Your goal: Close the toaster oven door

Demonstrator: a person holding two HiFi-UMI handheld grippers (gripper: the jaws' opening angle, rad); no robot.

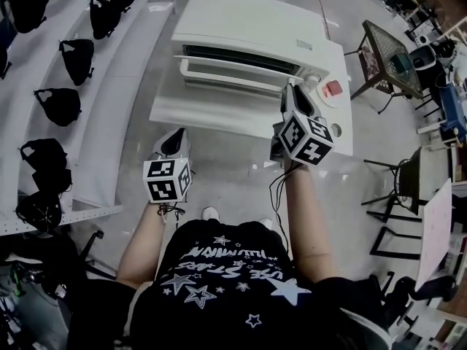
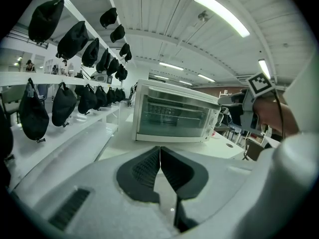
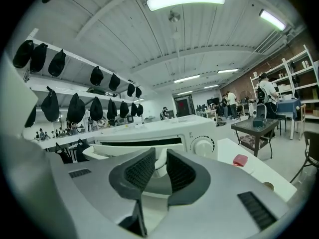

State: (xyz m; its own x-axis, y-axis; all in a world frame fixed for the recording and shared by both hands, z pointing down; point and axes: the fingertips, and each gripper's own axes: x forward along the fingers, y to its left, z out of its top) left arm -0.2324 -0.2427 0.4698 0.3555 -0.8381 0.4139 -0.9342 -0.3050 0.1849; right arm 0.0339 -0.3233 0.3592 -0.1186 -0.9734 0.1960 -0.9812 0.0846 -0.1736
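White table (image 1: 191, 112), bearing a white box-shaped toaster oven (image 1: 248, 24) at its far middle, the glass door (image 2: 172, 117) standing almost upright with a dark slit showing along its top edge (bar handle (image 1: 219, 71) facing the person). Right gripper (image 3: 160, 159): at the handle's right end, jaws a little apart, seemingly clasping nothing; left gripper (image 2: 159, 152): jaws pressed together, empty, held well short of the oven. Small red block (image 1: 333, 88) on the table, just beside the oven's right side.
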